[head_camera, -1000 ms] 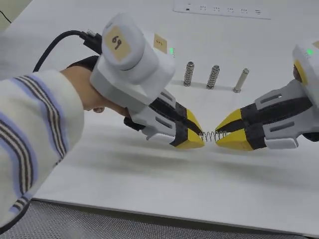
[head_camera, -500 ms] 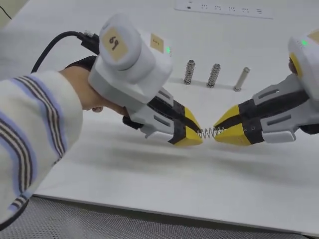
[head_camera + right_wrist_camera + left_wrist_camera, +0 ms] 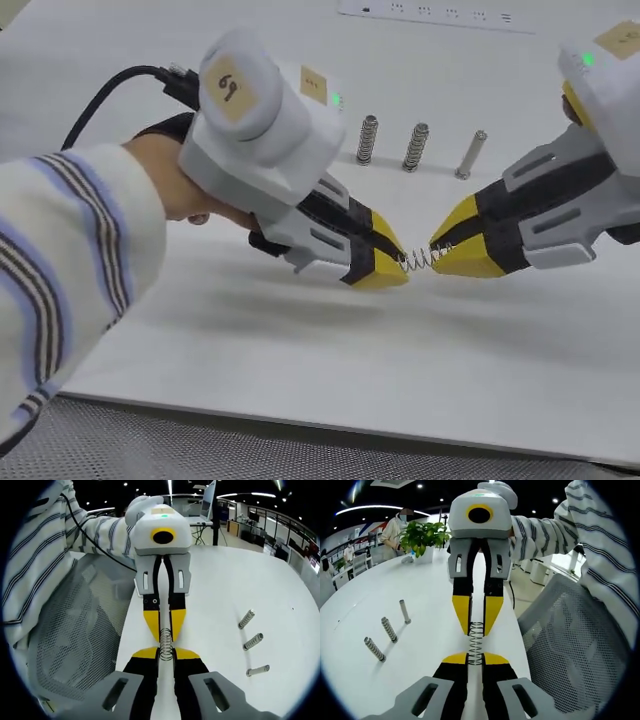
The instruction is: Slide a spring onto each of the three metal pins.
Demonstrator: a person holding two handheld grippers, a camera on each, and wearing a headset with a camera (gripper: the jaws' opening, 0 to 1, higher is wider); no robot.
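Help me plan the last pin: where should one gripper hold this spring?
Pinch the spring across its coils near one end, likely from the side. The left gripper and right gripper each clamp an end; the upright bare pin needs an open bore.

spring (image 3: 420,258) before pin row (image 3: 414,147) (bare pin (image 3: 470,154) rightmost)

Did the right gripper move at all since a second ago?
Yes, a little. The right gripper has edged up the view, closer to the bare pin, tipping the spring so that end sits higher.
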